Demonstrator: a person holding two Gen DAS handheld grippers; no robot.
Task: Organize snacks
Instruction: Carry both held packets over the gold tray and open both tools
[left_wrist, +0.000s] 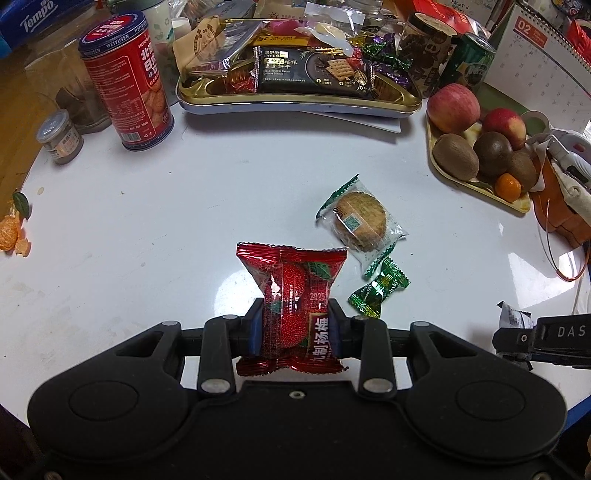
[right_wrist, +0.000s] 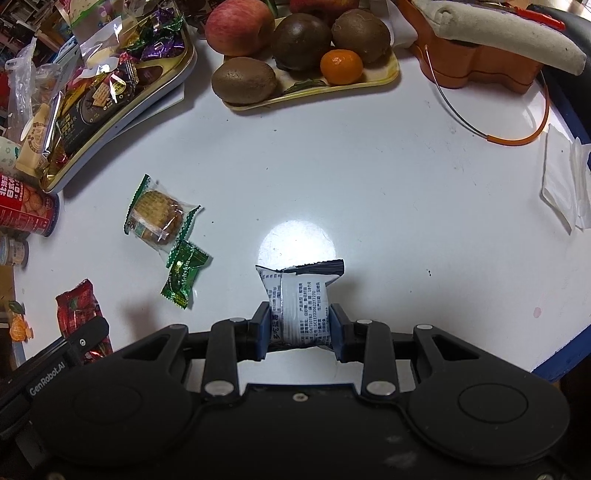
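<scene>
- The left gripper (left_wrist: 295, 330) is closed partway on a red snack packet (left_wrist: 291, 295); its two blue pads press the packet's sides, and the wrapper stands up between them above the white table (left_wrist: 147, 221).
- The right gripper (right_wrist: 299, 328) is likewise pinched on a white snack packet (right_wrist: 299, 299) with printed text facing the camera, its dark top edge pointing away from the tool.
- Ahead of the left gripper and slightly to its right, a clear-wrapped round biscuit (left_wrist: 360, 221) lies flat on the table, with a green candy (left_wrist: 376, 288) just beside its nearer end.
- From the right gripper, that biscuit and candy lie ahead to the left.
- Far ahead of the left gripper sits a gold tray (left_wrist: 295, 101) piled with snacks, a black cracker packet (left_wrist: 314, 74) on top.
- A red biscuit tin (left_wrist: 127, 79) stands ahead to the left, and a tray of fruit (left_wrist: 476, 147) ahead to the right.
- Each gripper shows at the edge of the other's view.
</scene>
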